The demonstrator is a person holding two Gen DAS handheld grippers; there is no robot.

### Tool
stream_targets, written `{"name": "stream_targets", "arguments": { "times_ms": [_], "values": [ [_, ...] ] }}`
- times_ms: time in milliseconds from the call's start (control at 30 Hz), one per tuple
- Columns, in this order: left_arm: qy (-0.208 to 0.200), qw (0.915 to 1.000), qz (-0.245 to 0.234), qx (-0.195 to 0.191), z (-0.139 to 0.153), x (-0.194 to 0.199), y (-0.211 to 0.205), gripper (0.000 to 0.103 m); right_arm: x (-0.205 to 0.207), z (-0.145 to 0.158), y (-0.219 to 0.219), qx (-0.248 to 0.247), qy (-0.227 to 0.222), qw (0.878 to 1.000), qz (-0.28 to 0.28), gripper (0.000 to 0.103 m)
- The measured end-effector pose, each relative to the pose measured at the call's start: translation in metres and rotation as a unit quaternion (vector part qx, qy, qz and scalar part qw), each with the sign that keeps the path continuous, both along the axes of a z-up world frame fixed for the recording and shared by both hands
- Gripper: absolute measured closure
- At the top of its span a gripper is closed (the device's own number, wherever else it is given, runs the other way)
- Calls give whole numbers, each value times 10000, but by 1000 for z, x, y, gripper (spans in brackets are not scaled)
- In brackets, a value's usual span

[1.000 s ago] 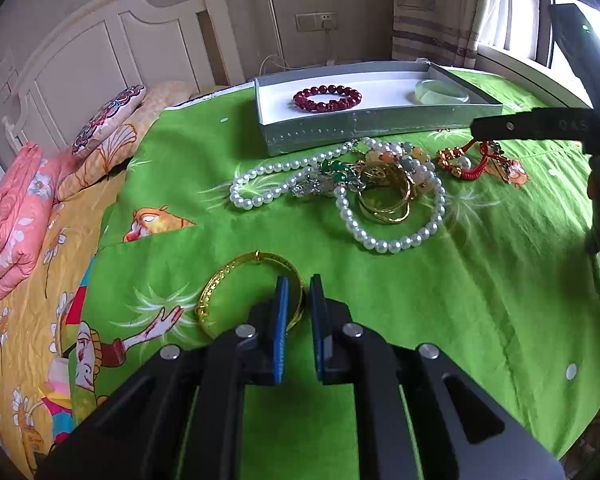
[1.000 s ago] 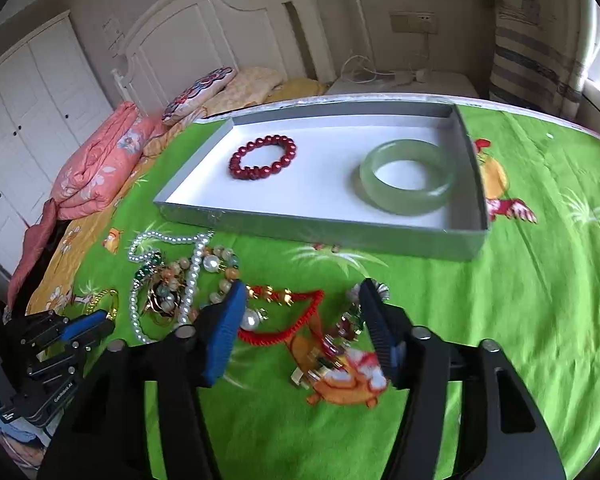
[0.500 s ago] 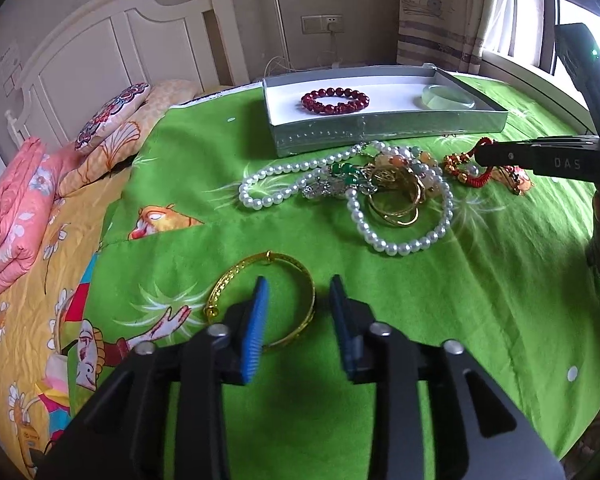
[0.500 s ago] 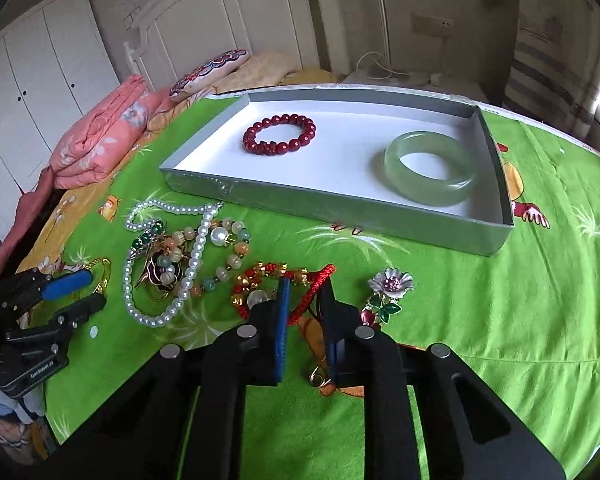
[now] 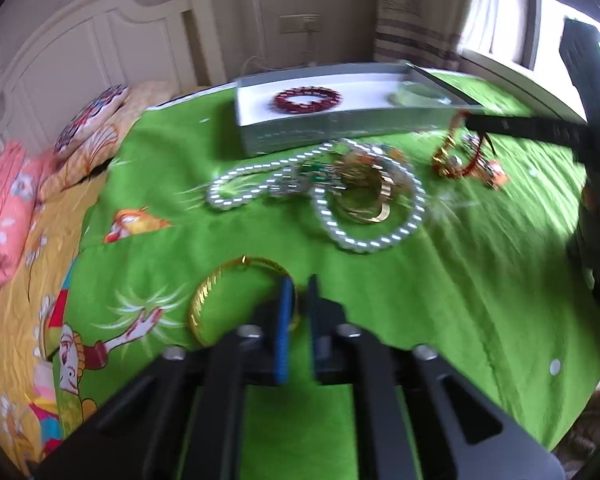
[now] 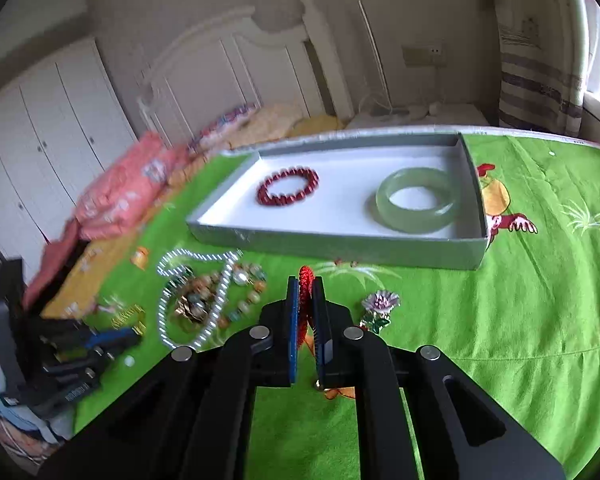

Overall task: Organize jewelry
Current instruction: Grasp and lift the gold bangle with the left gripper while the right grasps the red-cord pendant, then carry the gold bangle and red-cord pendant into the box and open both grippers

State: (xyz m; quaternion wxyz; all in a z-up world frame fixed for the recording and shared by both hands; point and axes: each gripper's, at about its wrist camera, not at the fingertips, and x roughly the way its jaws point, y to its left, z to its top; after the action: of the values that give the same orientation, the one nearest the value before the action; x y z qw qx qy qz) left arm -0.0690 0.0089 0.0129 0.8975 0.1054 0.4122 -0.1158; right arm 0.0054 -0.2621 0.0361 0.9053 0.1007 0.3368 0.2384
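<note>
**Grippers clamped on jewelry, both sides**

L wrist view: left gripper (image 5: 298, 296) clenched on gold bangle (image 5: 220, 296) lying on green bedspread (image 5: 480, 280), near edge. Pearl necklace (image 5: 332, 200) heaped w/ other pieces mid-spread; grey tray (image 5: 340, 130) behind it.

R wrist view: right gripper (image 6: 305, 300) grasping red cord bracelet (image 6: 305, 280), lifted just in front of tray (image 6: 340, 246). Red bead bracelet (image 6: 288, 190) and jade bangle (image 6: 418, 200) inside tray. Flower brooch (image 6: 380, 304) beside right finger.

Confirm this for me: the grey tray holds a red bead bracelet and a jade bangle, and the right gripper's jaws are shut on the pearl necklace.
Not quite. The grey tray does hold the red bead bracelet and the jade bangle, but the right gripper has its jaws shut on the red cord bracelet, not the pearl necklace, which lies on the green bedspread. The right wrist view shows this.
</note>
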Motion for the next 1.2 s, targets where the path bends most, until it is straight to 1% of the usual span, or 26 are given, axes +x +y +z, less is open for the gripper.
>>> {"name": "stream_targets", "arguments": {
  "times_ms": [67,200,267,367,567,733,1200],
  "values": [
    [18,9999,-51,-105,0,-1,-4,99,-4,3,-7,226,-96,9997,8,94],
    [-47,9998,139,-160,0,-1,-2,99,-9,9,-19,738,-225,9970,34,94],
    [-128,9994,284,-160,2,-3,2,99,-11,13,-21,830,-330,9960,42,94],
    [-185,9989,374,-199,5,-5,6,99,-16,18,-22,948,-479,9943,101,94],
    [-354,9982,429,-240,15,-11,9,99,-23,26,-20,993,-648,9927,217,94],
    [-485,9981,359,-117,26,-13,5,99,-28,31,-18,989,-761,9919,254,94],
    [-646,9978,78,138,44,7,-20,99,-16,41,-14,908,-761,9926,266,94]
  ]
}}
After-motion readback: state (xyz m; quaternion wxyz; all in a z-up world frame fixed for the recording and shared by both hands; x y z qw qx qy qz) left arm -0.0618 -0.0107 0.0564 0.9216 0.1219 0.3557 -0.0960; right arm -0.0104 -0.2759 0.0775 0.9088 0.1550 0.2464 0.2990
